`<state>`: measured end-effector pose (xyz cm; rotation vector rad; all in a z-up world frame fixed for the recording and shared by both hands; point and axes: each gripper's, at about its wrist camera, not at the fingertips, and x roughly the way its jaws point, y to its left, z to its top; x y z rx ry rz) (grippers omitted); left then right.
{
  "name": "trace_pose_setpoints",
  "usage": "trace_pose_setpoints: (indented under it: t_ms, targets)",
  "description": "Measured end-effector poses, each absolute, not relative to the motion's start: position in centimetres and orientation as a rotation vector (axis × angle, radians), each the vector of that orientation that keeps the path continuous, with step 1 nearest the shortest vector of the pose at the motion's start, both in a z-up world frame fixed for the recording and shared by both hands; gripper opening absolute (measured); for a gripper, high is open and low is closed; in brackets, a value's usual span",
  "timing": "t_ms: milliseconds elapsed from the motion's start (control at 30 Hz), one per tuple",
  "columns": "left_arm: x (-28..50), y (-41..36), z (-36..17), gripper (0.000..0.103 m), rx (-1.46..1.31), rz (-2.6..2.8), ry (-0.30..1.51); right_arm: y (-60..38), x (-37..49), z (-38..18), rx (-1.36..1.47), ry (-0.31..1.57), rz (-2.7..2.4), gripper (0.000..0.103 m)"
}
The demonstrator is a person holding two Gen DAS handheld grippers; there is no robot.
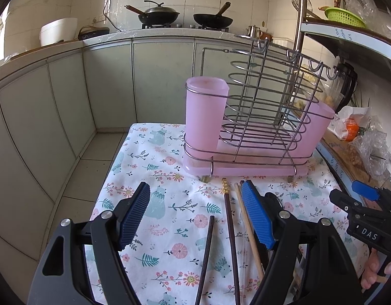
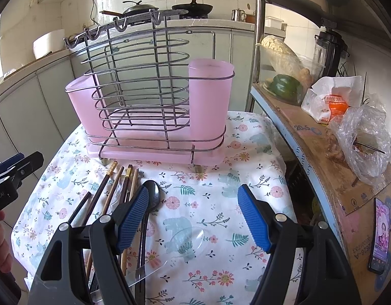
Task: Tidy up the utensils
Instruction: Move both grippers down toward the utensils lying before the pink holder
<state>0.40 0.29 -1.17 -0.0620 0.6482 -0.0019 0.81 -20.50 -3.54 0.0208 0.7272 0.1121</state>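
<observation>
Left wrist view: both grippers' jaws spread wide, empty, above chopsticks (image 1: 231,239).

Left gripper (image 1: 195,213) gapes over chopsticks (image 1: 231,239) before rack (image 1: 259,117).

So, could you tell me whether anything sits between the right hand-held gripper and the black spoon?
Nothing visible does. The black spoon lies on the cloth by the right hand-held gripper, whose open jaws are empty.

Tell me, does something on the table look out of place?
Yes. The chopsticks, a dark spoon and a clear plastic spoon lie loose on the floral cloth, while both pink cups of the wire rack look empty.
</observation>
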Motion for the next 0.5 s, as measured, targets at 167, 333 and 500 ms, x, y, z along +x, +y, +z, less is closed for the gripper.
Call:
trace_pose_setpoints:
  t_ms: [167, 333, 500]
  targets:
    - [0.4, 0.5, -1.3, 0.075, -0.048, -0.008, 0.668, -20.5, 1.0, -3.8, 0.018, 0.752, 0.119, 0.071]
    - [0.3, 0.6, -1.6, 0.075, -0.031, -0.016, 0.690, -20.7, 1.0, -4.4, 0.012, 0.783, 0.121, 0.071]
    - [0.3, 0.8, -1.7, 0.075, -0.012, -0.041, 0.720, -21.3, 0.8, -4.9, 0.010, 0.814, 0.127, 0.071]
